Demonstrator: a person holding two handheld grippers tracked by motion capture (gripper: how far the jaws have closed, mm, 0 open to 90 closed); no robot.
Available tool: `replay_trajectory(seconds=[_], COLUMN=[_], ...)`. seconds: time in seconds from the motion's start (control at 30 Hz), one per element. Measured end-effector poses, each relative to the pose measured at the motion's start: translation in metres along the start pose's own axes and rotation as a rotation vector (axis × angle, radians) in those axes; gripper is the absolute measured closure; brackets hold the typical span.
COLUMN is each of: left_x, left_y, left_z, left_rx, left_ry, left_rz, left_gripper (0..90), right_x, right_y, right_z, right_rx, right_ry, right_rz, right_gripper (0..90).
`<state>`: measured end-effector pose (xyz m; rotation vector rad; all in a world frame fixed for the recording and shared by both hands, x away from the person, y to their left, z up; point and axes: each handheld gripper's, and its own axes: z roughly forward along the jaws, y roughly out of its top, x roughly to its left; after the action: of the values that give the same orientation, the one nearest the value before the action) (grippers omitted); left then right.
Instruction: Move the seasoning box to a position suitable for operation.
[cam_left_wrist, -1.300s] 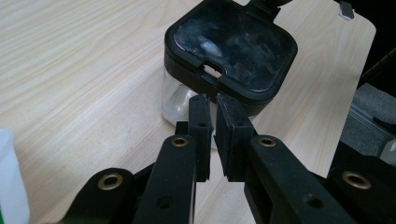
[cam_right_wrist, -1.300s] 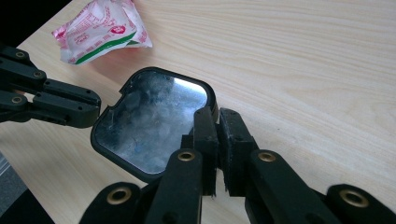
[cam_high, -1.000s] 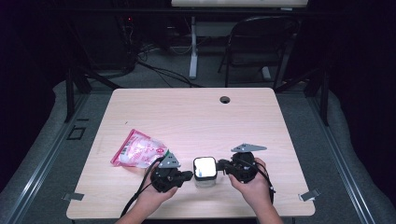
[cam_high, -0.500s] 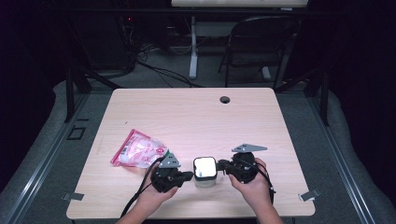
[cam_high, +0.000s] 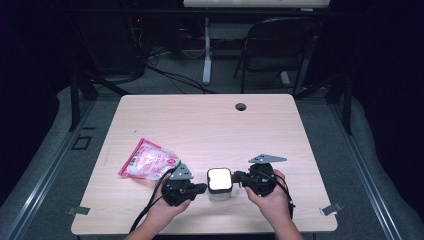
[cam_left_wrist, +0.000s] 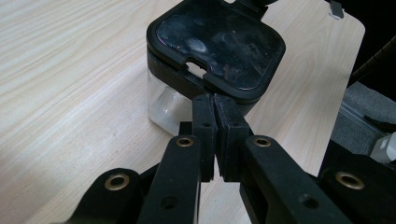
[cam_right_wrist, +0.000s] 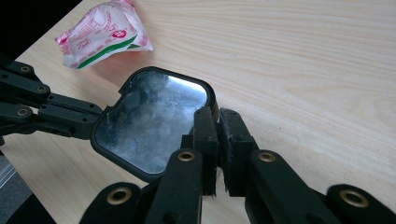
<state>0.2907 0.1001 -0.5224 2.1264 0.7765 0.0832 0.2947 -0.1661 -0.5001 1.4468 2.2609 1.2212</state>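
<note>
I've got both grippers at the near edge of the table (cam_high: 150, 115), one on each side of the container (cam_high: 219, 184). It's a clear box with a black-rimmed lid, standing upright between my hands.

My left gripper (cam_left_wrist: 215, 112) has its jaws pressed together, nothing between them, tips right at the lid's edge by a small notch; touching or just short, can't tell. In the high view it (cam_high: 202, 188) sits just left of the box.

My right gripper (cam_right_wrist: 218, 122) is also closed on nothing, tips against the lid's rim from the opposite side. From above it (cam_high: 239, 177) is just right of the box.

Pink snack bag (cam_high: 148, 160) lies flat on the table, behind my left hand (cam_high: 167, 210), apart from the container.
</note>
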Motion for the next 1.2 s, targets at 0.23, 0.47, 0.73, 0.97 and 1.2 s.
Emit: replay_trajectory(seconds=[0.23,0.47,0.73,0.97,1.2], left_x=[0.001,-0.002,0.006,0.002,0.003], left_y=[0.005,0.007,0.000,-0.001,0.002], left_z=[-0.004,-0.002,0.003,0.007,0.003], left_rx=[-0.026,-0.010,0.027,0.039,0.011], left_ry=[-0.036,-0.001,0.016,0.012,-0.003], left_rz=[0.000,0.035,0.009,0.030,0.016], left_gripper=[86.6,86.9,89.8,89.9,90.0], right_x=[0.000,-0.001,-0.001,0.000,0.000], right_y=[-0.001,-0.003,-0.004,-0.004,-0.004], right_z=[0.000,0.000,-0.001,-0.001,-0.001], right_rx=[-0.006,-0.023,-0.022,-0.021,-0.021], right_ry=[0.007,0.020,0.017,0.016,0.013], right_rz=[-0.002,0.024,0.022,0.026,0.028], right_gripper=[86.2,86.2,86.2,86.2,86.2])
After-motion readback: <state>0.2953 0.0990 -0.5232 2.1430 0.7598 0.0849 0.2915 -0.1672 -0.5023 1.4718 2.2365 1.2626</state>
